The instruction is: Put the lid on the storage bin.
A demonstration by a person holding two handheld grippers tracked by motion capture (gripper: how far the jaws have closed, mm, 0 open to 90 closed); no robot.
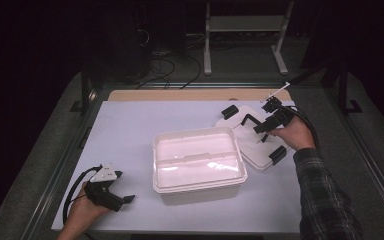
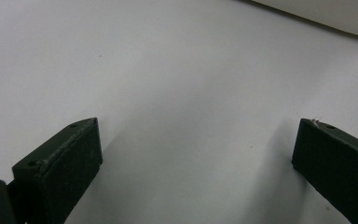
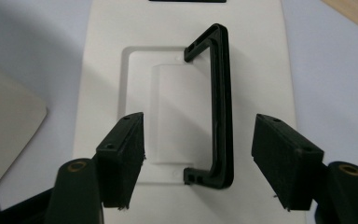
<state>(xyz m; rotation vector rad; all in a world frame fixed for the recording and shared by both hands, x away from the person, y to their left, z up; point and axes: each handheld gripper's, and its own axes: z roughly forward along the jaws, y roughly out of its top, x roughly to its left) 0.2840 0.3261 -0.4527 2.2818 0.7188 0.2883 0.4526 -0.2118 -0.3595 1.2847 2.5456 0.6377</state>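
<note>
the lid [image 1: 252, 137] lies flat at the right of the high view, beside the open white box [image 1: 198, 162]. the right gripper [image 3: 198, 154] straddles its black handle [image 3: 219, 107], jaws apart, not yet gripping. lifting and closing remain. the left gripper [image 2: 196, 154] rests open at lower left.

High view sits above your side, looking forward and down on the whole table [image 1: 130, 130]. Your left gripper view is low and close over bare tabletop. Your right gripper view looks down, close, on the lid [image 3: 261, 70] and its black handle [image 3: 221, 107]; high view shares that lid [image 1: 252, 145].
</note>
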